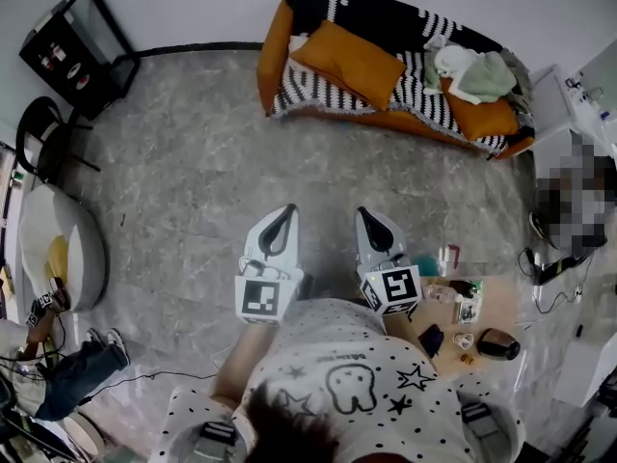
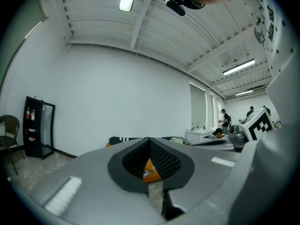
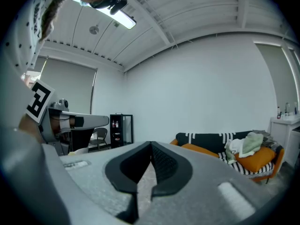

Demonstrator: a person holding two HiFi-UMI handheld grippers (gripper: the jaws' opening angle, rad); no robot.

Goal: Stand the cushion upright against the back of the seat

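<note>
1. two grippers, both pressed together and holding nothing: the left gripper [image 1: 286, 212] and the right gripper [image 1: 365, 213] are side by side, roughly level, pointing toward the sofa [image 1: 274, 54] and well apart from it across the floor [image 1: 193, 162].
2. the orange cushion [image 1: 349, 63] lies down on the sofa's seat, nearer the sofa's bare orange arm, not yet upright against the sofa's striped back.
3. the other cushion [image 1: 490, 120] sits at the sofa's far end, partly under a pale cloth [image 1: 472, 73].
4. the orange cushion looks light, soft and plump, likely to sag and dent rather than slip.
5. best hold, i judge: one gripper pinching each corner or edge seam on the side away from the sofa's back, then tipping it up. a pinch mid-face would probably only bunch the cover.
</note>
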